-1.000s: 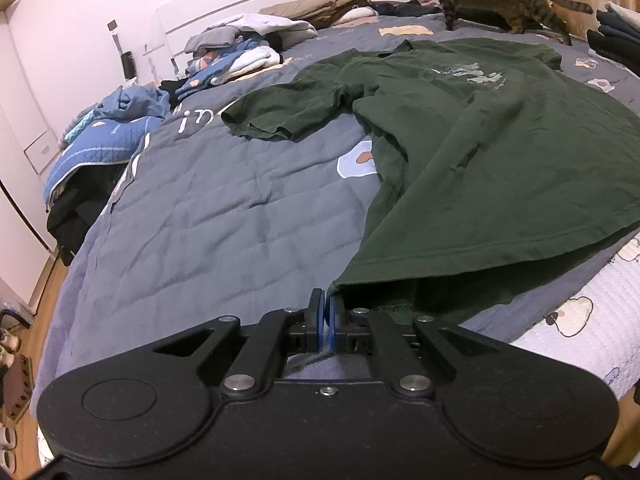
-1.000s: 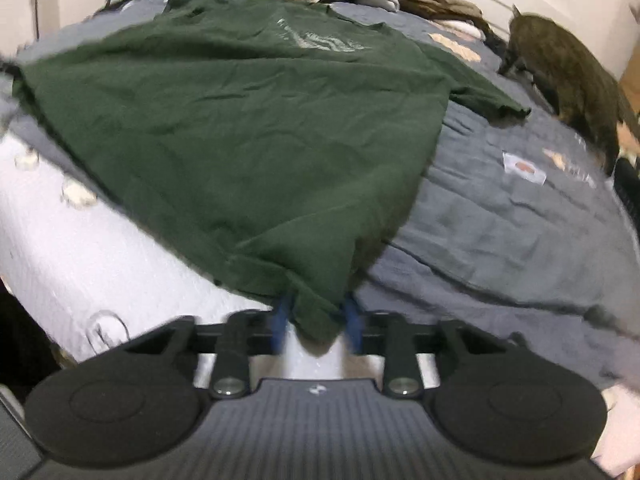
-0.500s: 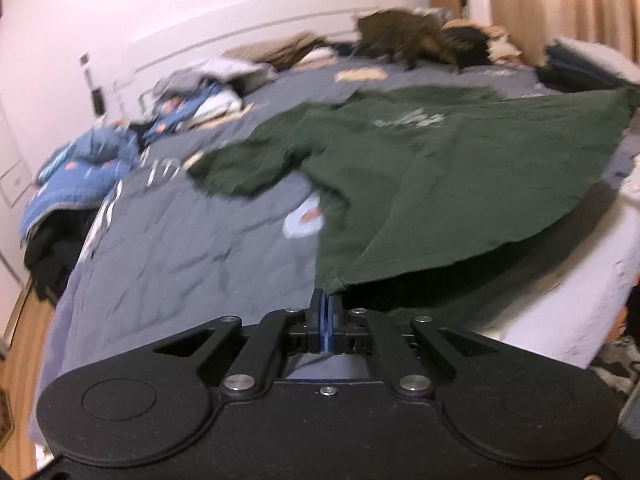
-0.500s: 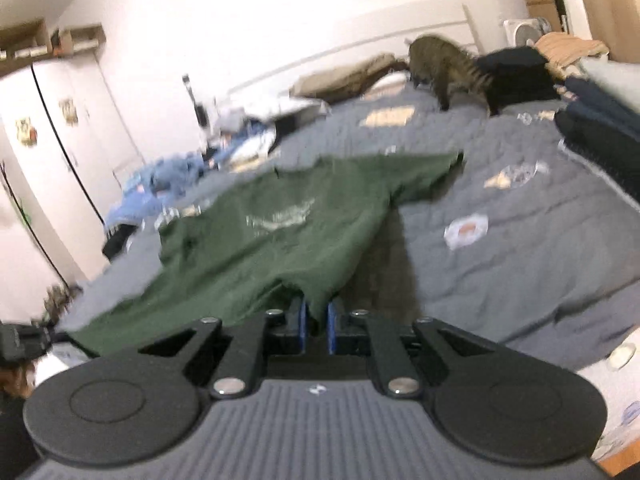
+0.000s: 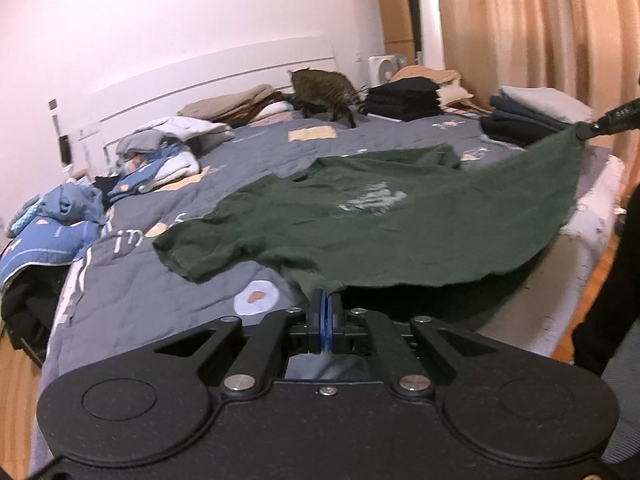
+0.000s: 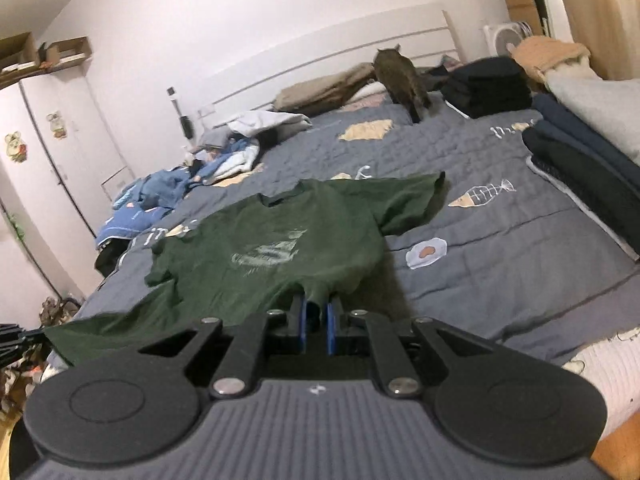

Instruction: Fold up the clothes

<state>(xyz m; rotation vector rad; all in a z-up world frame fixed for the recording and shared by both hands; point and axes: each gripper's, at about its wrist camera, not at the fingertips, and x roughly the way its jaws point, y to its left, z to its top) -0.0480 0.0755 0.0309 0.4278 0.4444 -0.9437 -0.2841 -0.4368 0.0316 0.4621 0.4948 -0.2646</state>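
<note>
**Green T-shirt, held at both hem corners**

Green T-shirt: print up, hem lifted off the bed, sleeves toward 12 o'clock. Left hand-held gripper: clamped on one hem corner. Right hand-held gripper: narrow, pinching the other. Cat: at 12 o'clock near the headboard.

one green t-shirt, one cat, two grippers
</note>
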